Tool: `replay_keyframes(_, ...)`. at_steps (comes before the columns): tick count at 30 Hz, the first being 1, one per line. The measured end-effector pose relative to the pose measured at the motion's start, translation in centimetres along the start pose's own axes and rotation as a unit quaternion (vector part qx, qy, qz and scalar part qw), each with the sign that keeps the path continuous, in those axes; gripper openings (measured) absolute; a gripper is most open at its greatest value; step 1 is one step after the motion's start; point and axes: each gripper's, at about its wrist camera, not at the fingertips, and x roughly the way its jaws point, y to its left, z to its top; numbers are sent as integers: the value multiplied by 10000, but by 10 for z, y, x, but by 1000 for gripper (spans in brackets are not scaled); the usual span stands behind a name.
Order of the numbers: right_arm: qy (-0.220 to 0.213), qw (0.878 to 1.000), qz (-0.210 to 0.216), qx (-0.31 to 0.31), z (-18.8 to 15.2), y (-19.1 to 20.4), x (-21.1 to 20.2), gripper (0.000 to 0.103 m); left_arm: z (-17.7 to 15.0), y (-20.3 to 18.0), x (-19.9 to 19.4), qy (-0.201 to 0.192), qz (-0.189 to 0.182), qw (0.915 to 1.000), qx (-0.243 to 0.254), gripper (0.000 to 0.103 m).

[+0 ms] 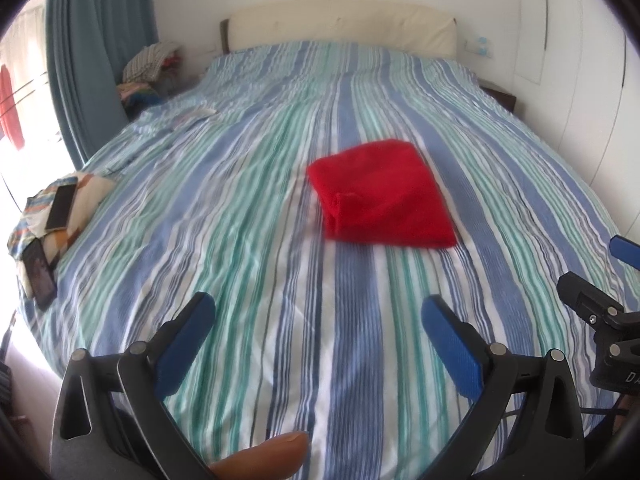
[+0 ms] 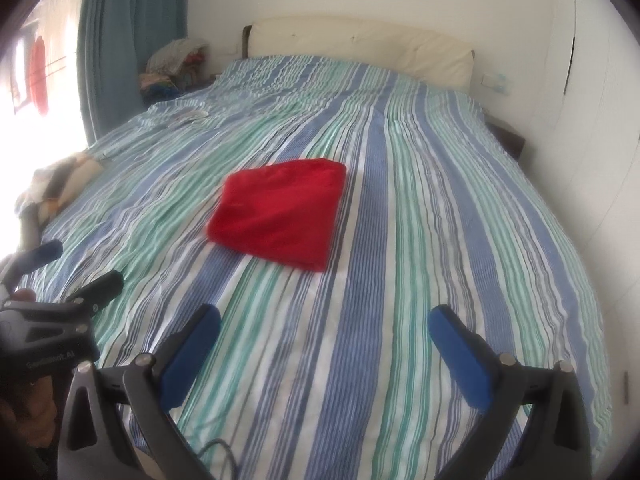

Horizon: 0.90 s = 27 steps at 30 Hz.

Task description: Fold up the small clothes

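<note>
A red cloth (image 1: 382,196) lies folded into a compact, roughly square packet on the bed (image 1: 240,208), about in the middle of the striped cover. The cover has blue, green and white stripes that run from the near edge to the far headboard (image 1: 340,26). The cloth rests flat and nothing touches it.

The left claw (image 1: 318,320) is wide open, with its two blue fingers (image 1: 188,344) spread far apart, and it holds nothing. It hangs over the near part of the bed, and the red cloth is beyond it, a little to the right of its middle line. In the right wrist view the right claw (image 2: 324,330) is also wide open and empty, above the near part of the cover. From there the red cloth (image 2: 280,212) is farther away and a little to the left. Each claw shows at the edge of the other's view, so the two are side by side and well apart from the cloth.

On the left edge of the bed there is a patterned pillow (image 1: 76,204) with a phone (image 1: 60,208) on top, and a second phone (image 1: 40,276) lies nearer. A blue curtain (image 1: 92,40) hangs at the far left, next to a pile of clothes (image 1: 148,68). A fingertip (image 1: 272,454) shows at the bottom of the left wrist view.
</note>
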Motion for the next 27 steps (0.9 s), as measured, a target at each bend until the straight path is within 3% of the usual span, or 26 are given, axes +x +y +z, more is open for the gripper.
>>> replay_keyframes(27, 94, 9997, -203, -113, -1, 0, -4, 103, -1, -11, -5, 44, 22, 9996, 281, 103)
